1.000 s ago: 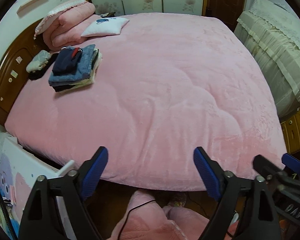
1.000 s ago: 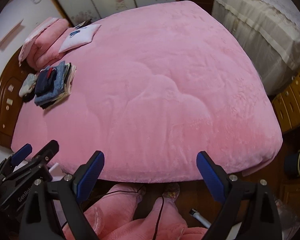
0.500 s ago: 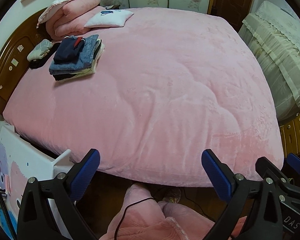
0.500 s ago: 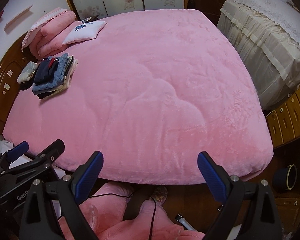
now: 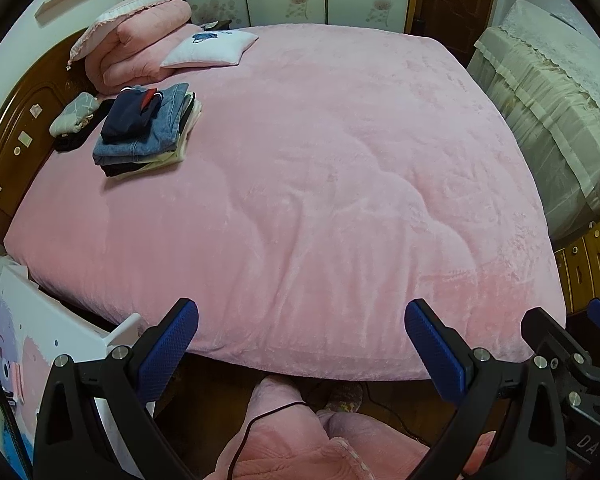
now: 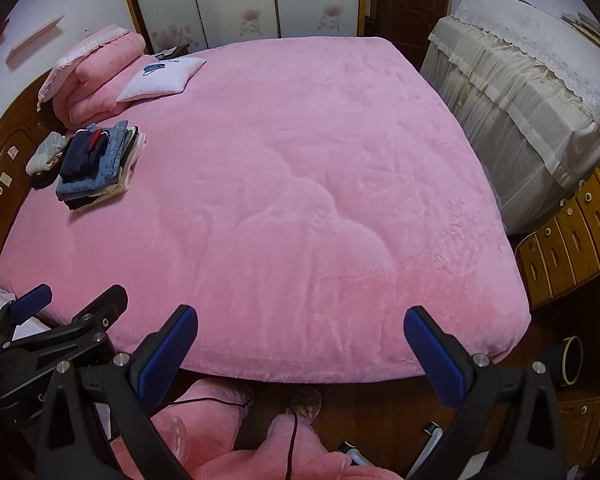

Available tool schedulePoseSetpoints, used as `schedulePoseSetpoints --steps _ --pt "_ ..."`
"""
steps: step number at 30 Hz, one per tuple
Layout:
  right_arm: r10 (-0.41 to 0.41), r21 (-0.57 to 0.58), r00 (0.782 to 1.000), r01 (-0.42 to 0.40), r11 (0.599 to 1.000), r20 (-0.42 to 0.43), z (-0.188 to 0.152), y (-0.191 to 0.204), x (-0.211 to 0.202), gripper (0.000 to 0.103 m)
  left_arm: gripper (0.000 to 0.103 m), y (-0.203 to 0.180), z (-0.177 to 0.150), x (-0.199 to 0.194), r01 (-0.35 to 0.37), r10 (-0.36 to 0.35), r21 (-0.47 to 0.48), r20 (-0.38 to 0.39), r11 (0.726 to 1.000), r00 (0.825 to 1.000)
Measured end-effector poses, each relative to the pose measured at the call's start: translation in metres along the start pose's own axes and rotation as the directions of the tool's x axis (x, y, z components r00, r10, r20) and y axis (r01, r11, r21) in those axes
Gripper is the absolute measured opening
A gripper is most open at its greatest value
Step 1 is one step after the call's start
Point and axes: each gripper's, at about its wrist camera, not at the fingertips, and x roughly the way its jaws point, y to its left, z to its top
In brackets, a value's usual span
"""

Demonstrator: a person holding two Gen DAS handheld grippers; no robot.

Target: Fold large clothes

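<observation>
Left gripper (image 5: 302,334): blue-padded jaws spread wide, nothing between, hanging over near edge of pink plush bed cover (image 5: 320,168).
Right gripper (image 6: 301,340): jaws opening, last number up, also empty, just beside left one.
Stack of folded clothes, denim and navy on top (image 5: 148,132), rests far left near wooden headboard (image 5: 12,132), maybe 5 layers; count unclear.
White embroidered cushion (image 5: 210,50) beyond stack.

Bed cover (image 5: 320,168): pink plush fleece, soft nap, matt. Headboard (image 5: 16,136): glossy varnished wood. Folded stack (image 5: 148,130) has denim on top; gripper pads (image 5: 168,344) are blue textured rubber.
</observation>
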Motion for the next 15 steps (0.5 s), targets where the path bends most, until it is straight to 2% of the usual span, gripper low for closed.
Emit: schedulePoseSetpoints --steps 15 --pt "0.0 0.024 1.0 0.001 1.0 -0.026 0.0023 -0.0097 0.0063 0.103 0.102 -0.002 0.0005 -0.0034 0.0 0.0 0.016 0.01 1.0 1.0"
